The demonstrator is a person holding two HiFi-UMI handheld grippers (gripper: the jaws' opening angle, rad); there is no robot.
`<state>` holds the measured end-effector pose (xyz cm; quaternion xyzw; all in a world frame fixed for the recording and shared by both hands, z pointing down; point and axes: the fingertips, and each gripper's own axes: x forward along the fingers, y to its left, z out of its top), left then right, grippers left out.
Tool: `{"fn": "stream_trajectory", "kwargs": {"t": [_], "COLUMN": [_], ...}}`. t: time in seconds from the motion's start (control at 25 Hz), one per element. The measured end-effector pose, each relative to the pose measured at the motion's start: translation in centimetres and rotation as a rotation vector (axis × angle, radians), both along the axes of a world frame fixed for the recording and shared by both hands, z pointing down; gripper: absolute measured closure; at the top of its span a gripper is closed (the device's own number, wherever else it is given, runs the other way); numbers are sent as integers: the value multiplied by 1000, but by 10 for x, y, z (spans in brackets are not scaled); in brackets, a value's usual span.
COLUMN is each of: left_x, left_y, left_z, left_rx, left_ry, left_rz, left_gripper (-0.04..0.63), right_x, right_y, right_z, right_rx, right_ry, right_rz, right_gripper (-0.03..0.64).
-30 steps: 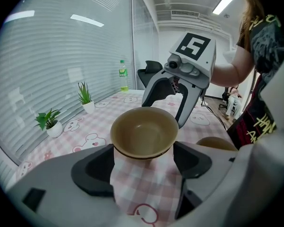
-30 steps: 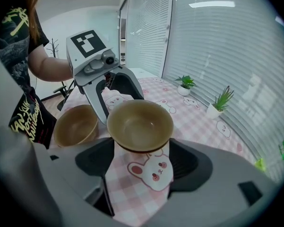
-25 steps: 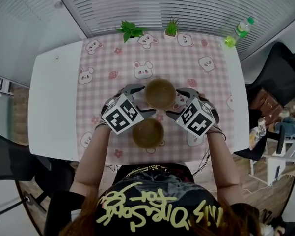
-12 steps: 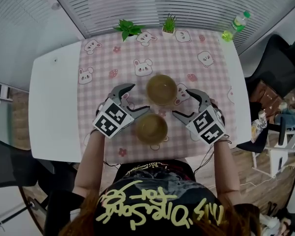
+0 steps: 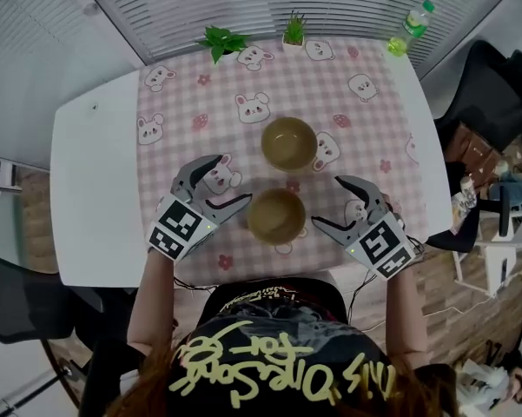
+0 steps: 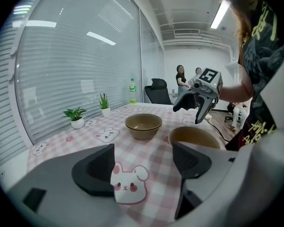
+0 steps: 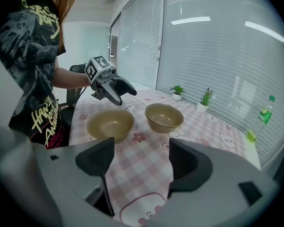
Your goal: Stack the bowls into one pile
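Grey plastic with dark pads, the left claw [image 5: 233,178] is spread wide and grips nothing. In the left gripper view [image 6: 142,167] only a printed rabbit on the cloth shows between its jaws. The right claw [image 5: 327,201] is just as wide apart and just as empty, with bare pink check between its pads in its own view [image 7: 137,162]. Each claw carries a marker cube [image 5: 177,228] with black-and-white square codes, which hold no readable words.

Between the two claws, touching neither, sits the near bowl [image 5: 276,215]. It is a plain olive-tan colour, round and glossy, with a shallow flared wall and no pattern or label. The far bowl [image 5: 288,143] looks the same and stands just beyond it, apart and upright. The bowls are not stacked. Both rest on the cloth [image 5: 287,85], which is pink-and-white gingham printed with white rabbits, small flowers and strawberries. It covers the middle of the white bench [image 5: 95,189].

At the bench's far edge stand two small potted plants [image 5: 221,40]. A clear bottle [image 5: 414,17] with a green cap and green label sits at the far right corner, and its print is too small to read. The person's black shirt [image 5: 278,363] bears yellow scrawled lettering that I cannot read with confidence.
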<state>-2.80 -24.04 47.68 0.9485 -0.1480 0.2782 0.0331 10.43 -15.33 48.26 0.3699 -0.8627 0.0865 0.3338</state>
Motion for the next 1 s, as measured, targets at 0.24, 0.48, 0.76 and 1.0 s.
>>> {"fn": "stream_trajectory", "kwargs": {"t": [0.24,0.48,0.76,1.0], "left_x": [-19,-10,9,15], "left_y": [50,102,111,106], "left_z": [14,24,37,36], "left_rx": [-69,-118,-66,-33], "left_ry": [-24,-22,-74,-70], "left_rz": [91,181,163,157], "left_gripper": [218,212,212,241], "right_x": [-23,-40,-59,-65], "right_y": [29,38,35,27], "right_z": [17,29,32,31], "right_rx": [-25,-16,21,57], "right_ry": [-24,33,16,-6], "right_rz": [-101,-176,-201,-166], "right_gripper": [252,252,252,258]}}
